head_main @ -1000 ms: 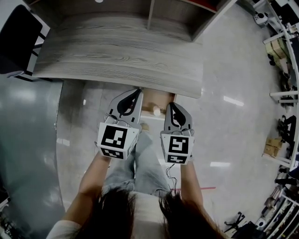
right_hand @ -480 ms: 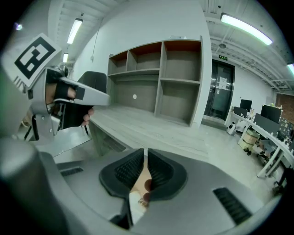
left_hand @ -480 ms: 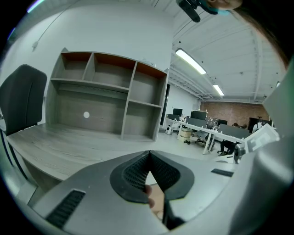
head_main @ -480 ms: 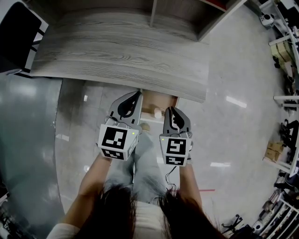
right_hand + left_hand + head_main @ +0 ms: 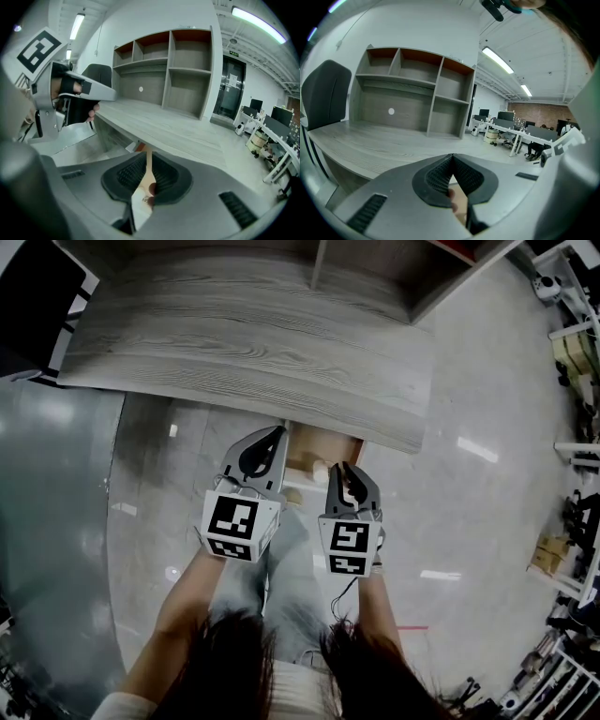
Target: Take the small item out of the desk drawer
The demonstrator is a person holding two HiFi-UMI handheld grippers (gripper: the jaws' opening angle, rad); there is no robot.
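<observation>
both the left gripper point(image 5: 278, 430) and right gripper point(image 5: 339, 466) have sunk toward the open drawer point(image 5: 330, 441) under the tabletop point(image 5: 234, 343), jaws closed and empty. the small item point(image 5: 321, 470) lies between them, just left of the right gripper's tips, so one likely needs to open next.

The desk drawer point(image 5: 325, 444) is standing pulled out from under the front edge of the desk point(image 5: 244, 352), towards that edge's right end, and is showing a brown inside and a pale front rim. The small item point(image 5: 320, 469) is lying inside it, close to the drawer's front: a pale, rounded thing, too small to make out further. In the right gripper view only an orange-brown sliver of the drawer is peeking out beneath the desk's edge.
</observation>
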